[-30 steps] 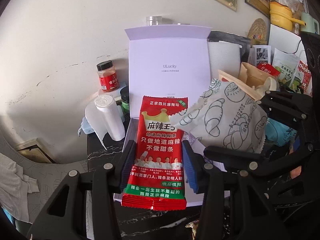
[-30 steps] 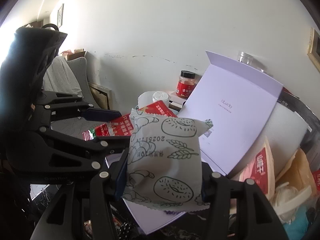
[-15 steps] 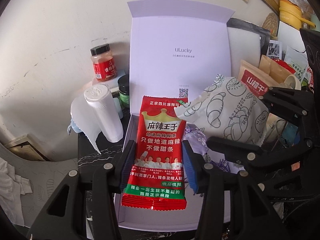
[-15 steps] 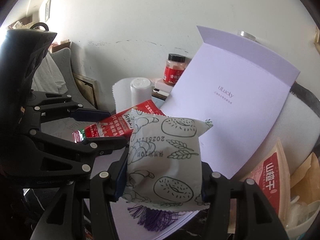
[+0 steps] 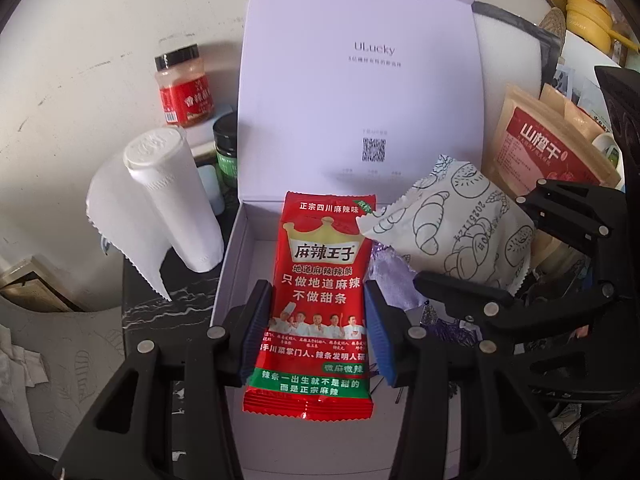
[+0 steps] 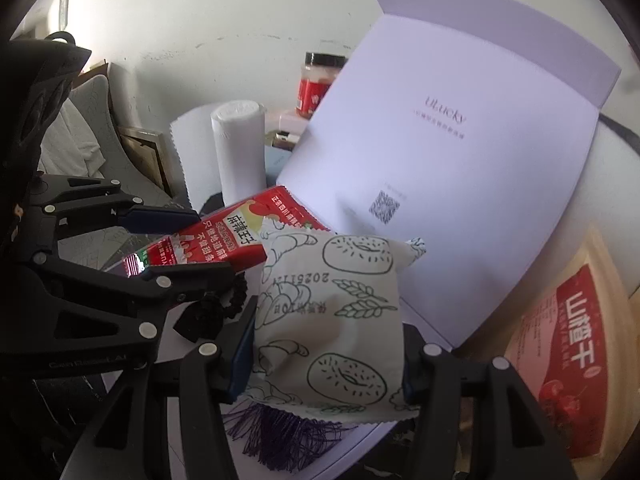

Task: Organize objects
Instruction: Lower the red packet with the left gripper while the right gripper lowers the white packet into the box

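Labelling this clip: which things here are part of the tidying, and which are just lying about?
In play: red spicy-strip snack packet in left gripper; white bread-print pouch in right gripper; open lilac gift box.

Lying about: white paper-towel roll; red-labelled spice jar.

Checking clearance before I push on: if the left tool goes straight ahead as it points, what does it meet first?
The left tool, shut on the red spicy-snack packet, points into the open pale lilac cardboard box. The box floor, then its raised lid, would likely come first, though depth is unclear.
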Demonstrator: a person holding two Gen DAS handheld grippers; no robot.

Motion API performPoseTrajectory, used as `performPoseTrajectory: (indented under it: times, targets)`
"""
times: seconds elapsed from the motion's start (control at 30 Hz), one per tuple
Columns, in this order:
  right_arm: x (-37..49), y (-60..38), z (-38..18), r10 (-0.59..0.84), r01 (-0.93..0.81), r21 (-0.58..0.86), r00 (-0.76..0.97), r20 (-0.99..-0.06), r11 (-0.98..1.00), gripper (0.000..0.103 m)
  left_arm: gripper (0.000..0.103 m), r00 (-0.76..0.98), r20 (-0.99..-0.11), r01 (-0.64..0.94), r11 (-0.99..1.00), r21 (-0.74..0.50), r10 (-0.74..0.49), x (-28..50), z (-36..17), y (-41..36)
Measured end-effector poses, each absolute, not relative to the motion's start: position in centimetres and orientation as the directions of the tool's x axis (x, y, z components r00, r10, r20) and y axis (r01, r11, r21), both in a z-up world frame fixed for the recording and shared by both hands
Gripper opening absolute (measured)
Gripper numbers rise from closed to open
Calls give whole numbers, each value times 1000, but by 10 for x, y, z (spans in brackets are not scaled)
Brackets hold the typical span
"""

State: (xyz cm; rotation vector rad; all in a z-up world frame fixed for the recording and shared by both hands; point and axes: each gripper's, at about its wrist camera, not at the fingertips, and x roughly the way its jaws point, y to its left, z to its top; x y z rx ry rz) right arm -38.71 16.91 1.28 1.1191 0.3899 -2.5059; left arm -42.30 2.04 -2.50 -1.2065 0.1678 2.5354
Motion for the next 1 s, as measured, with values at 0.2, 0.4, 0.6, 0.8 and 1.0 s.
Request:
performPoseTrajectory:
  times: [0.2, 0.4, 0.6, 0.8, 1.0]
  targets:
    - [-395, 170, -3, -188, 423, -102, -590, -786, -900, 56, 44, -562, -793, -342, -939, -36, 236, -432, -43, 23]
    - [-398, 169, -12, -169, 426, -108, -562, -810, -898, 56, 45, -538, -808, -332, -942, -58, 239, -438, -52, 20]
    - [-399, 169, -17, -153, 426, -121, -556, -817, -897, 59, 51, -541, -813, -299, -953, -53, 215, -441, -52, 15]
    - [-396, 170, -15, -142, 426, -141, -566, -812, -894, 71, 62, -559, -811, -262, -965, -22, 171, -438, -44, 10]
    - [-390, 170, -7, -129, 406, -150, -583, -802, -901, 71, 63, -574, -803, -248, -969, -13, 158, -427, -30, 5]
